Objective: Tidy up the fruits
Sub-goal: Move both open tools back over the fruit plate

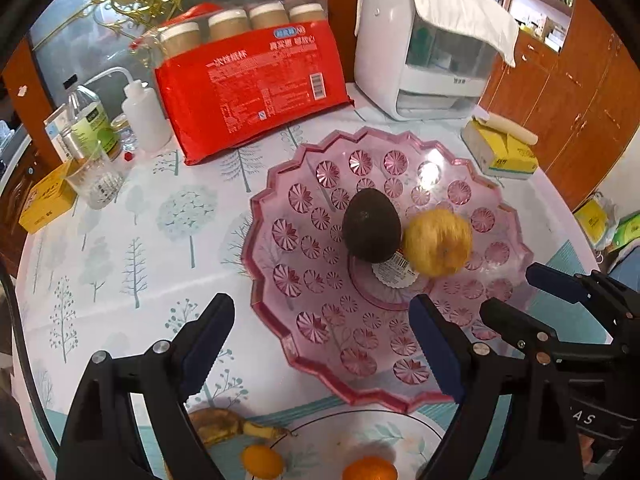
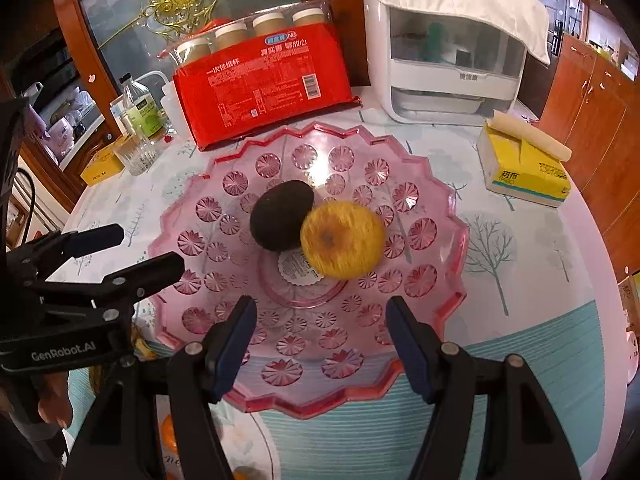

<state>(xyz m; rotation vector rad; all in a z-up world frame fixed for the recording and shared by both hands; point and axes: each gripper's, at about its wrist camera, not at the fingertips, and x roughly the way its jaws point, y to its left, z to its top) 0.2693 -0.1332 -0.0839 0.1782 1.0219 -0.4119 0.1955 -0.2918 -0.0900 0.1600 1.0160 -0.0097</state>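
A pink scalloped fruit tray point(image 1: 288, 280) point(image 2: 420, 280) sits mid-table. In it lie a dark avocado point(image 1: 370, 226) point(image 2: 280, 216) and a yellow round fruit point(image 1: 438, 242) point(image 2: 342, 238), touching; the yellow one looks blurred in the right wrist view. My left gripper point(image 1: 322, 344) point(image 2: 132, 252) hovers open over the tray's near-left edge, nothing between its fingers. My right gripper point(image 2: 322, 344) point(image 1: 528, 300) stands open over the tray's near rim, also empty. Nearer me, a white plate point(image 1: 360, 424) carries an orange point(image 1: 370, 470); another orange point(image 1: 262, 460) and a browned banana point(image 1: 218, 424) lie beside it.
Behind the tray lean a red pack of paper cups point(image 1: 252, 92) and a white appliance point(image 1: 420, 48) under a cloth. A yellow tissue box point(image 1: 500, 152) sits at right. Bottles, a glass point(image 1: 96, 180) and a yellow box point(image 1: 46, 200) crowd the left edge.
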